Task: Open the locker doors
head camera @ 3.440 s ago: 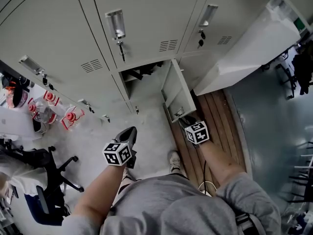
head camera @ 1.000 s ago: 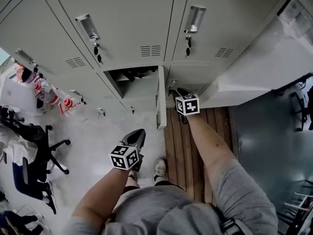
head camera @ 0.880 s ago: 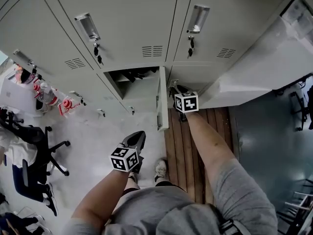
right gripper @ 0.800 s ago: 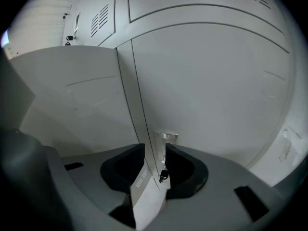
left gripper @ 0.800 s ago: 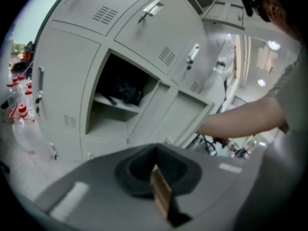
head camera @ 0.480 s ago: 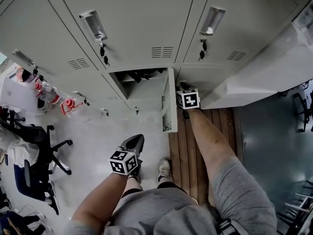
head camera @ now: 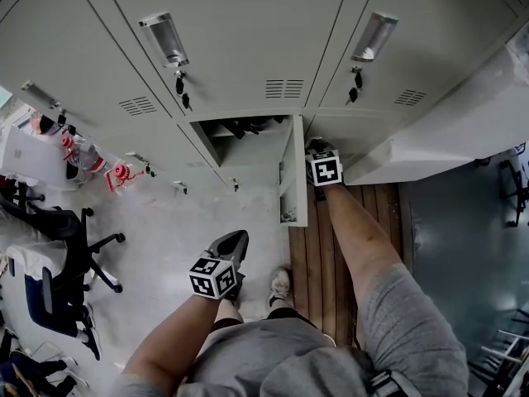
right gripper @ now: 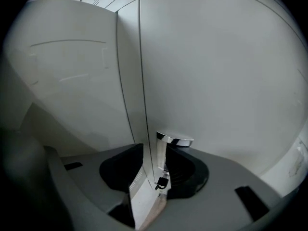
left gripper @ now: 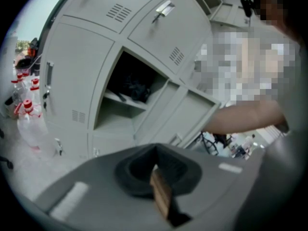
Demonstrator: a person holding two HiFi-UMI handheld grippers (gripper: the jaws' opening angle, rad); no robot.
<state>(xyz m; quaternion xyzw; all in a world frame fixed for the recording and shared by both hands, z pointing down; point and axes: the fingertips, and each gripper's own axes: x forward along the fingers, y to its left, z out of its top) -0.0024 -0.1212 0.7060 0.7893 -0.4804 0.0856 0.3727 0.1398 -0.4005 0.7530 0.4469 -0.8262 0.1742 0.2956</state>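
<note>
The middle lower locker (head camera: 248,143) stands open, its door (head camera: 293,184) swung out toward me. My right gripper (head camera: 318,149) is at the closed lower locker door (head camera: 351,135) just right of it. In the right gripper view the jaws (right gripper: 154,177) stand open, and that door's chrome handle (right gripper: 169,146) and small key (right gripper: 161,182) lie between them without being pinched. My left gripper (head camera: 234,240) hangs low over the floor, shut and empty. The left gripper (left gripper: 156,177) looks at the open locker (left gripper: 125,100) from a distance.
Upper lockers with chrome handles (head camera: 163,38) (head camera: 372,35) and hanging keys are closed. A large white panel (head camera: 446,114) juts out at the right. Wooden planks (head camera: 318,255) run under my right arm. An office chair (head camera: 66,255) and red-capped bottles (head camera: 116,172) are at the left.
My right gripper has left the opened door's edge and moved up to the handle of the locker to its right. The left gripper has stayed low and shut.
</note>
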